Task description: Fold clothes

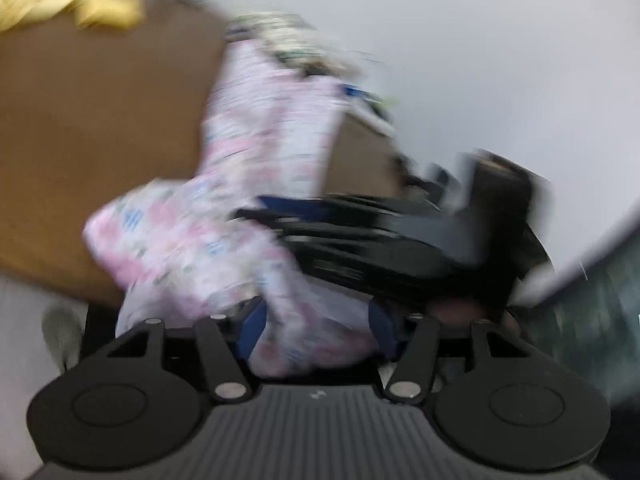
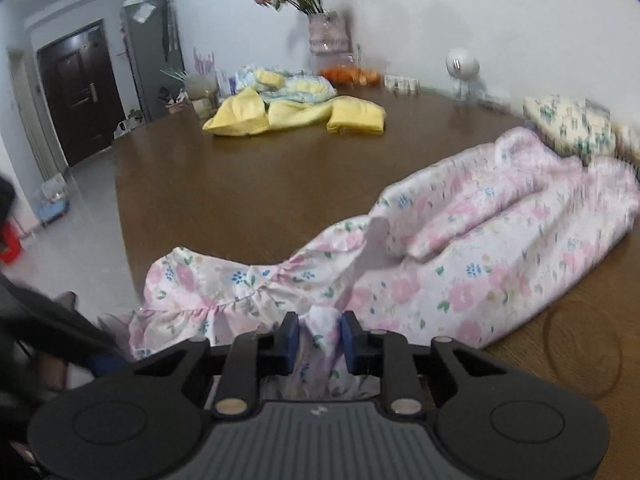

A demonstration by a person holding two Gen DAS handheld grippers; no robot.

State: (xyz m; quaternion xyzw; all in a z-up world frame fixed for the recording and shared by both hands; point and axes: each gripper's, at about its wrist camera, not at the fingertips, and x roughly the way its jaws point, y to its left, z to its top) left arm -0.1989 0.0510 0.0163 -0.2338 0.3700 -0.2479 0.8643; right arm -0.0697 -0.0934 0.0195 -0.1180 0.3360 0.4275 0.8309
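Your right tool (image 2: 319,340) and left tool (image 1: 316,326) each clamp the floral garment (image 2: 460,248), whose spread across the worktop (image 2: 248,184), lower right, only the right view shows.

Table (image 2: 240,184): dress (image 2: 460,248) at near right edge; clothes pile (image 2: 296,110) far centre; vase (image 2: 326,34) behind pile; door (image 2: 78,88) far left.

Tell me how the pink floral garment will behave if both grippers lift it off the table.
Probably floppy: the pink floral garment lies in soft folds and ruffles on the brown table. It likely sags between the right gripper and left gripper. Its sheen suggests it may be slippery, so pinched fabric could creep out.
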